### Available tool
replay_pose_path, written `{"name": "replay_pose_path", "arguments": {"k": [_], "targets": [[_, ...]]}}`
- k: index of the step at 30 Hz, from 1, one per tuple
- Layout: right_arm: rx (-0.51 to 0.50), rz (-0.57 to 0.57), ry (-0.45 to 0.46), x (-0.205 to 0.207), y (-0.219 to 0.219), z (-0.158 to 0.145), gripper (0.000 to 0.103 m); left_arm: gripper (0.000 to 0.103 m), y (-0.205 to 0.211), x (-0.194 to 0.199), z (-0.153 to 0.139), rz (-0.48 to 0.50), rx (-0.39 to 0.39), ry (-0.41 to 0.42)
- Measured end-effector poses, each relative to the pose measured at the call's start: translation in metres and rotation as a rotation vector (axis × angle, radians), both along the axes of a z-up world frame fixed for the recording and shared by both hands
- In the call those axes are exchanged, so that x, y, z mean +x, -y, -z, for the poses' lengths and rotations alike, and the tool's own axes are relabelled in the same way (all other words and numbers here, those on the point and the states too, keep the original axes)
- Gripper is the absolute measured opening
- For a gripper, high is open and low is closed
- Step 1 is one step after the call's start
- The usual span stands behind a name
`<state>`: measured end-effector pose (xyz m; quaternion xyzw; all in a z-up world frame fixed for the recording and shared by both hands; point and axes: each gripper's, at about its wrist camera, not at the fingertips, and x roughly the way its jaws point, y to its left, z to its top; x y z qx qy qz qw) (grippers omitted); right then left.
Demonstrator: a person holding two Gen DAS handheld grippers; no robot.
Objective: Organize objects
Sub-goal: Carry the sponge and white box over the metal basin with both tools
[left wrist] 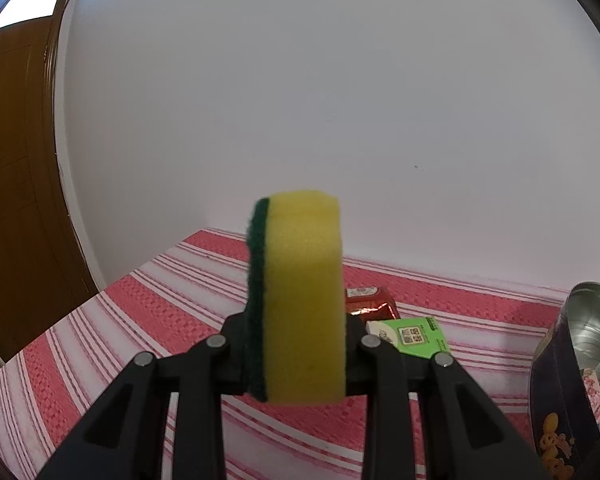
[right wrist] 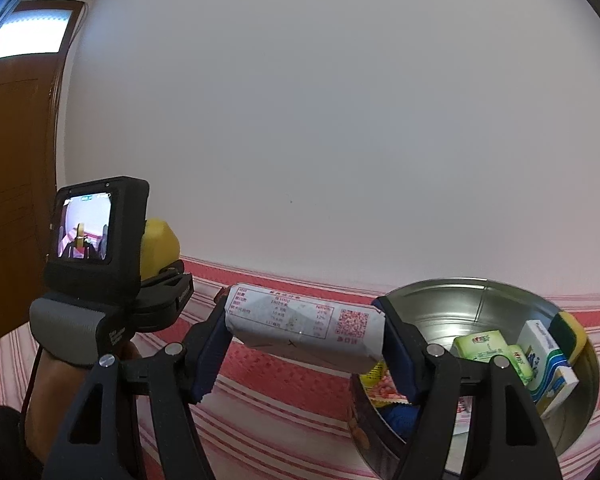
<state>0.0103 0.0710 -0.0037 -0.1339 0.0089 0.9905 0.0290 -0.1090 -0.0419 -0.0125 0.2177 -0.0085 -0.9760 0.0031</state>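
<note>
My left gripper (left wrist: 296, 356) is shut on a yellow sponge with a green scouring side (left wrist: 300, 296), held upright above the striped cloth. In the right wrist view that sponge (right wrist: 160, 244) shows behind the left gripper's camera unit (right wrist: 96, 232), at the left. My right gripper (right wrist: 304, 344) is shut on a white paper-wrapped packet with red print (right wrist: 300, 320), held crosswise just left of a round metal tin (right wrist: 480, 304). The tin holds green boxes (right wrist: 484, 344), a white and blue box (right wrist: 548, 364), another sponge (right wrist: 568, 332) and other small items.
A red foil packet (left wrist: 370, 300) and a green box (left wrist: 410, 338) lie on the red and white striped tablecloth (left wrist: 160, 304) beyond the left gripper. The tin's edge (left wrist: 572, 360) stands at the right. A white wall is behind, a wooden door (left wrist: 16, 160) at the left.
</note>
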Motion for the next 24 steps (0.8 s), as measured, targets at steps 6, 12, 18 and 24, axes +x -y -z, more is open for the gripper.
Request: {"name": "replay_pose_path", "arguments": {"k": [6, 12, 18, 24], "targets": [[0.017, 0.010, -0.035, 0.012, -0.007, -0.006, 0.071, 0.028, -0.006, 0.011, -0.003, 0.010, 0.013, -0.005], [0.032, 0.043, -0.070, 0.023, -0.023, -0.011, 0.071, 0.028, -0.021, 0.030, -0.011, 0.018, 0.041, -0.015], [0.042, 0.096, -0.110, 0.034, -0.048, -0.018, 0.071, 0.028, -0.046, 0.048, -0.022, 0.054, 0.047, -0.037], [0.031, 0.160, -0.119, 0.038, -0.080, -0.022, 0.071, 0.028, -0.076, 0.067, -0.036, 0.093, 0.021, -0.088]]}}
